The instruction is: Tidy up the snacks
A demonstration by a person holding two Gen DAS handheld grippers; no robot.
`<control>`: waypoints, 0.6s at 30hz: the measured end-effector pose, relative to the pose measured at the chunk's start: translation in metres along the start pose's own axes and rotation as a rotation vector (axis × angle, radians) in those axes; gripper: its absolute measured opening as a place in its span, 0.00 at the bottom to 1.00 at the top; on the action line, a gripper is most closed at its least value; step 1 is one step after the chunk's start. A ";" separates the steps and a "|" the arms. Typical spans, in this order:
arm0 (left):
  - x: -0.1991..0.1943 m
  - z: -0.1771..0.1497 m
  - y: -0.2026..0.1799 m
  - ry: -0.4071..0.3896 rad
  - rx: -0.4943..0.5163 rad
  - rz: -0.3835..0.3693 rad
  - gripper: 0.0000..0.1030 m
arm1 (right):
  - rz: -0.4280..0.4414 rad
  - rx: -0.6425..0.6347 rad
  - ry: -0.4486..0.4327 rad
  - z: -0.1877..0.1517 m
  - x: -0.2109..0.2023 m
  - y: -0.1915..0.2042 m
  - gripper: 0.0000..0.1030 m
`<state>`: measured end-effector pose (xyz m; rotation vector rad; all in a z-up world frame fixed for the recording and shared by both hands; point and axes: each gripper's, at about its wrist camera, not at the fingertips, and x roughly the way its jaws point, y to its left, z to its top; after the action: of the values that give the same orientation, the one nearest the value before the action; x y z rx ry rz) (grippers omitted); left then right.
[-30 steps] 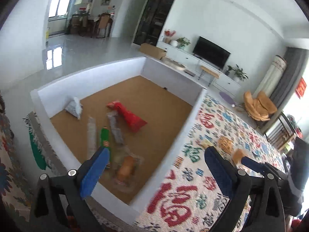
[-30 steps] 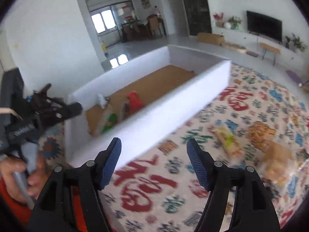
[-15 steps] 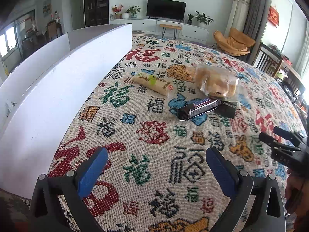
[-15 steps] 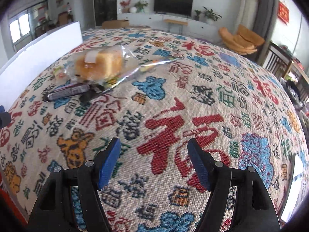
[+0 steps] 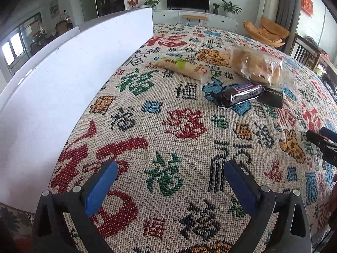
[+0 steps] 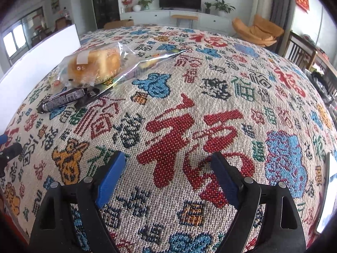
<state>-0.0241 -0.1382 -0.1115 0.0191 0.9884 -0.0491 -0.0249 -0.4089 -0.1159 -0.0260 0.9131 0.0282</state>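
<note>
Both grippers hang released over the table (image 5: 168,139). The left gripper (image 5: 168,181) sits nearer the chocolate bar (image 5: 238,94), which lies crosswise at upper right; the right gripper (image 6: 166,175) sees it at far left.

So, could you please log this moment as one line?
left gripper: open, empty | right gripper: open, empty | bread bag, chocolate bar, wafer pack: on cloth, outside white box

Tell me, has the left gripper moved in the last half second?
Yes. In the left wrist view the left gripper, jaws open, has moved forward toward the snacks: the dark chocolate bar and white box wall look nearer than before.
</note>
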 end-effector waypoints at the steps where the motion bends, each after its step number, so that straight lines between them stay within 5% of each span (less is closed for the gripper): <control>1: 0.001 0.000 0.001 0.005 -0.004 -0.003 0.98 | 0.000 0.000 0.000 0.000 0.000 -0.001 0.84; 18: 0.003 0.000 0.001 0.009 -0.006 -0.004 1.00 | 0.000 0.000 0.000 0.000 0.000 -0.001 0.84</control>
<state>-0.0227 -0.1375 -0.1142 0.0118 0.9973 -0.0502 -0.0245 -0.4095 -0.1162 -0.0263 0.9129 0.0283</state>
